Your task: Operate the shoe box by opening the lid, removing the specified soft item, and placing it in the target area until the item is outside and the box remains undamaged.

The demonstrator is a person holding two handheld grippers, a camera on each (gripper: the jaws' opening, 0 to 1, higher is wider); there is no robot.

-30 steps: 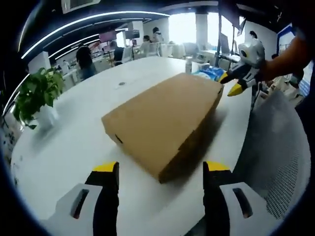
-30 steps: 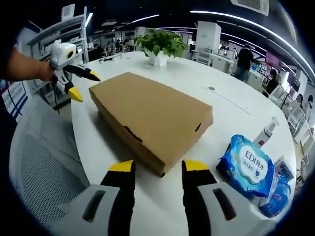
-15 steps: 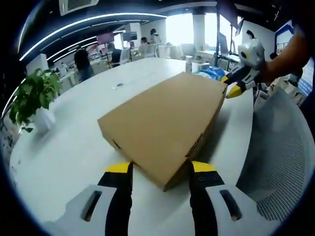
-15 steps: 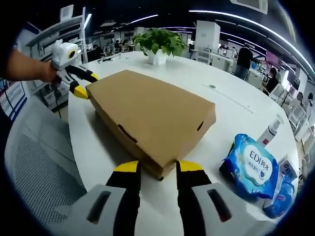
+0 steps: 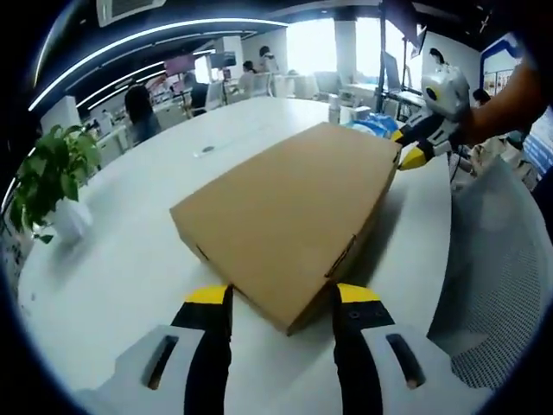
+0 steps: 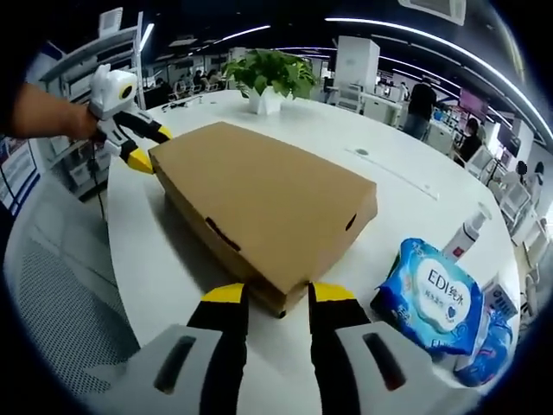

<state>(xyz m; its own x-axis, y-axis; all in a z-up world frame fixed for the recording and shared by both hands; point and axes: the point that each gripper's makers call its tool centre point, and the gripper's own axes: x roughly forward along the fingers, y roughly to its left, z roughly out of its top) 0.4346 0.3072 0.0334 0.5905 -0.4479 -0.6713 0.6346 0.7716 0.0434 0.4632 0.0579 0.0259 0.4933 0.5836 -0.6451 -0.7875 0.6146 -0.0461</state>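
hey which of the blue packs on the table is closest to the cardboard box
The larger blue wipes pack with the white EDI label lies nearest the cardboard shoe box, just off its corner. The other blue pack sits beyond it, toward the table's edge.

Left gripper [image 5: 282, 296] low, yellow-tipped jaws apart, straddling a corner, right gripper [image 6: 270, 294] likewise, jaws parted, bare forearm [image 6: 39, 112] behind the far gripper

the blue wipes pack [image 6: 429, 296] reads "edi" with unreadable characters beside it.
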